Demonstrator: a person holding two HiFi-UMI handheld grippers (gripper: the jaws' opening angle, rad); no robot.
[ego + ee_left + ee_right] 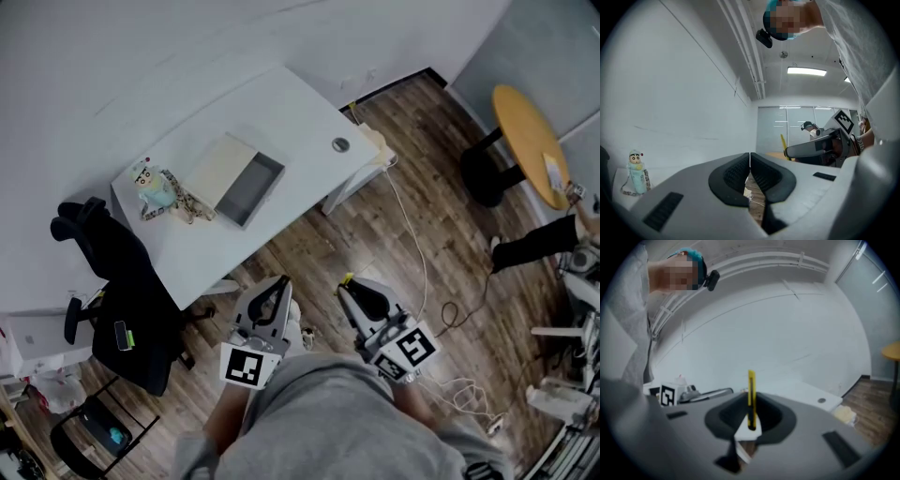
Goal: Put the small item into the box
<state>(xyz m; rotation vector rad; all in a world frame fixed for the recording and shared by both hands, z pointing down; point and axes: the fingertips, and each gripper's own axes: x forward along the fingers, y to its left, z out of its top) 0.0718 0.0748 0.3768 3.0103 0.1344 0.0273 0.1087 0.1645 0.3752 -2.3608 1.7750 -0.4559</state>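
A thin yellow utility knife stands upright between the jaws of my right gripper, which is shut on it. In the head view its yellow tip pokes out of the right gripper, held above the wooden floor. The open box, grey inside with a cream lid beside it, lies on the white table, well ahead of both grippers. My left gripper is shut with nothing in it.
A small doll sits on the table left of the box. A black office chair stands at the table's near left. Cables trail over the floor. A round yellow table and a person's leg are at the right.
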